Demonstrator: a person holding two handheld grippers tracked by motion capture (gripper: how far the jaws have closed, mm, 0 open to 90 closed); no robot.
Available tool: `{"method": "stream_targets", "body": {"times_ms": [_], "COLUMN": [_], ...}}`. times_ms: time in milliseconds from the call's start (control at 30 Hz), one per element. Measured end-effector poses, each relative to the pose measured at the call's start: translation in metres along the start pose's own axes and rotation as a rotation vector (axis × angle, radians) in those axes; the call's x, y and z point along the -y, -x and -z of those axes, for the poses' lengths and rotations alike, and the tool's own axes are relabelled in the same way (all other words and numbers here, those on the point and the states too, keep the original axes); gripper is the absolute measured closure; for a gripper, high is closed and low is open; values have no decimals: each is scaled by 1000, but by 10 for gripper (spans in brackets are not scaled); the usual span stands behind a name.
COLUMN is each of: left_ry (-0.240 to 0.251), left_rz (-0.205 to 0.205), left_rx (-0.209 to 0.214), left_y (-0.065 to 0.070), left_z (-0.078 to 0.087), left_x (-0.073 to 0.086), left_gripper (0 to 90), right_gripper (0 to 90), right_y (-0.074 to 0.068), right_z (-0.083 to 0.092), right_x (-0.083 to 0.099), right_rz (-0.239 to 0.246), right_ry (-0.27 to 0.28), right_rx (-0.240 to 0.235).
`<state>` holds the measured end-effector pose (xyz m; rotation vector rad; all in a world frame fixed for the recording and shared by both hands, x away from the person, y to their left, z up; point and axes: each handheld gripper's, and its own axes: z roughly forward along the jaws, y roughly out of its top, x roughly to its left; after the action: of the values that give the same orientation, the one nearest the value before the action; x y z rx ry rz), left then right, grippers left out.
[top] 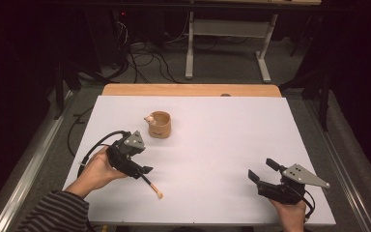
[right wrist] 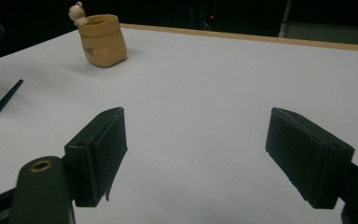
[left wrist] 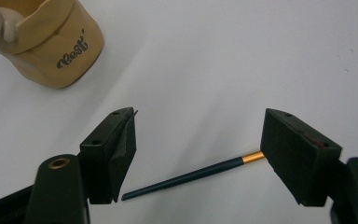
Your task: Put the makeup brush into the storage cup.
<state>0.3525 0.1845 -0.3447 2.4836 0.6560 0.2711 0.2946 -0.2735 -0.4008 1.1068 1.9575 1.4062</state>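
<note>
Two grippers work the white table [top: 212, 145] in the high view: the left gripper [top: 142, 170] hovers over a thin dark makeup brush with a gold band [top: 152, 187], near a tan ceramic pot [top: 160, 124]. In the left gripper view, wide-open jaws straddle the brush, holding nothing; closing off-centre could roll it away. In the right gripper view, the right gripper [right wrist: 193, 154] gapes empty, well apart.
</note>
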Motion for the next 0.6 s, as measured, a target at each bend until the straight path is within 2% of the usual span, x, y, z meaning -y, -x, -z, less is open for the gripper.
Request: {"method": "stream_targets", "body": {"times_ms": [267, 600], "left_ry": [-43, -93], "left_rz": [-19, -64], "left_rx": [6, 7], "left_y": [2, 8], "left_z": [-7, -15], "left_x": [-1, -2], "left_gripper": [278, 278], "right_gripper": [222, 225], "right_y": [1, 0], "right_z": [0, 0], "right_x": [0, 0], "right_rz": [7, 7], "right_ry": [3, 3], "right_rx": [-2, -2]}}
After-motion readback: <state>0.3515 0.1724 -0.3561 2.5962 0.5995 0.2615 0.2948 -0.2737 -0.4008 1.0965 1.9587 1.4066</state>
